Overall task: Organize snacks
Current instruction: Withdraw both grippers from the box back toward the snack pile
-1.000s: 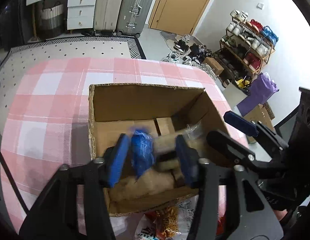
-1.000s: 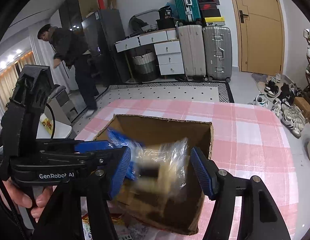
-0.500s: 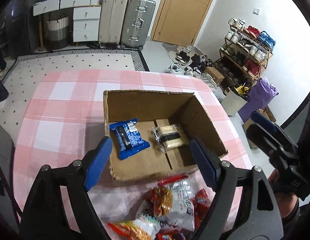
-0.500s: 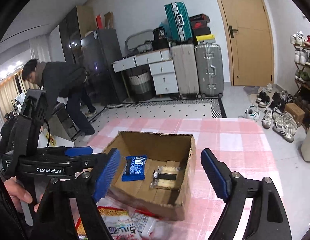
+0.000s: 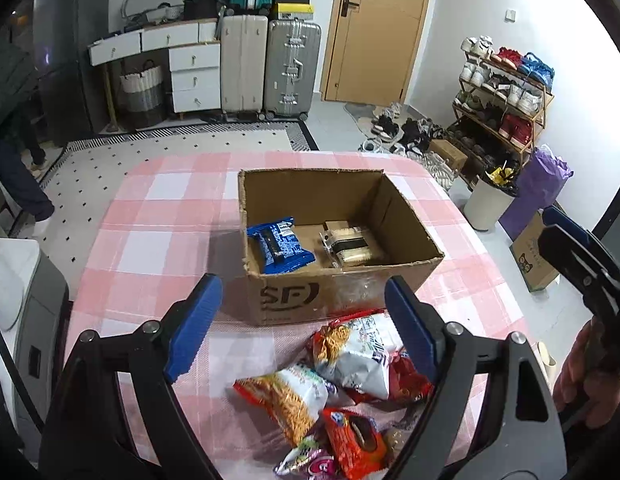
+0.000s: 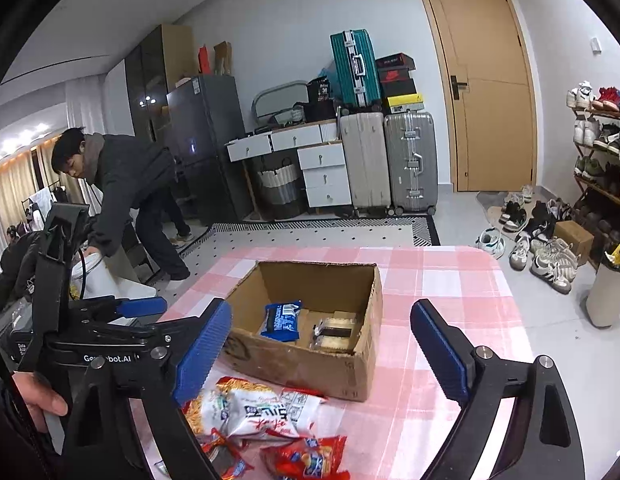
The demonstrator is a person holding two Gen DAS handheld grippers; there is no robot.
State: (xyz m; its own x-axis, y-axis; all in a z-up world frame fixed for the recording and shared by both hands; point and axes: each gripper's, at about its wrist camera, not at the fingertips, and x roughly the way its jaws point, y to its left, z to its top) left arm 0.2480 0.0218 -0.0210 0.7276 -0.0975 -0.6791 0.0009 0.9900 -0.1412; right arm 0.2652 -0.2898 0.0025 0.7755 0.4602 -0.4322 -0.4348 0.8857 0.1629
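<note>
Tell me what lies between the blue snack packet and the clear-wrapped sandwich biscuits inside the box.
Only bare cardboard floor. In the left wrist view, the blue packet and the clear-wrapped biscuits lie apart in the cardboard box, nothing between them.

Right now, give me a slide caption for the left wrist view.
Open left tool above snack pile; cardboard box holds blue packet and clear-wrapped snack.

Pink-and-white checked tablecloth point(image 5: 158, 216). Plain brown cardboard box point(image 5: 342, 296), dark printed logo on near wall. Inside: blue wrapper point(image 5: 280, 250) with white print on the left, clear pack point(image 5: 350, 245) showing beige with a black band on the right. Near pile: red-orange and white bags point(image 5: 350, 356), red packet point(image 5: 356, 444). Both grippers black with blue pads point(image 5: 194, 326). Far: tan door point(image 6: 486, 84), teal suitcase point(image 6: 354, 68), silver suitcase point(image 6: 412, 160), white rug with black dots point(image 5: 170, 152).
</note>
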